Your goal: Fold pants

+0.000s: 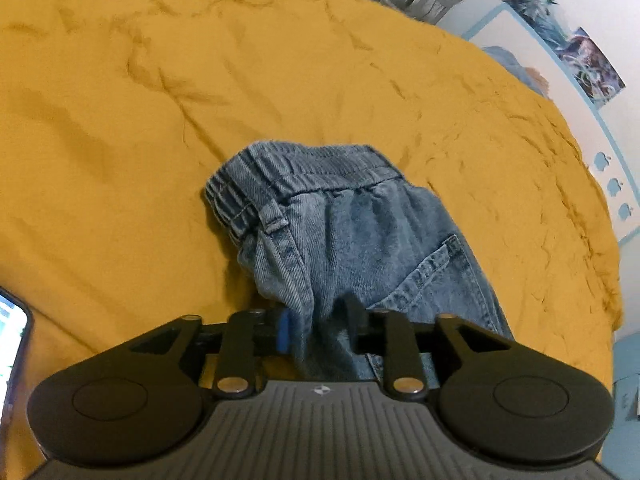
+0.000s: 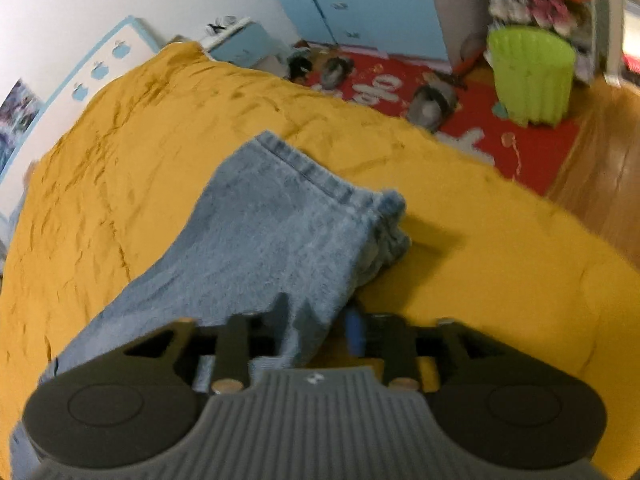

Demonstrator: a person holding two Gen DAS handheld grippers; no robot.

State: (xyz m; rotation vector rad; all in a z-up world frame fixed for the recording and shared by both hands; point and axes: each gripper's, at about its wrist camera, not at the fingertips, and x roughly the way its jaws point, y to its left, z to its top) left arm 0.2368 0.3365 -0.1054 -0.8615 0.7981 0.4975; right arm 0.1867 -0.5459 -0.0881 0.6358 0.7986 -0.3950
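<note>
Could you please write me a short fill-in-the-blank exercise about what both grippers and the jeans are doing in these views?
1. The left gripper is shut on the jeans near their elastic ____.
2. The right gripper is shut on the same jeans, whose hemmed leg end lies on the ____ bedspread.
3. At the left edge of the left wrist view, a lit ____ lies on the bedspread.
4. On the red rug stands a ____ ribbed tub.

Missing words: waistband; yellow; phone; green
</note>
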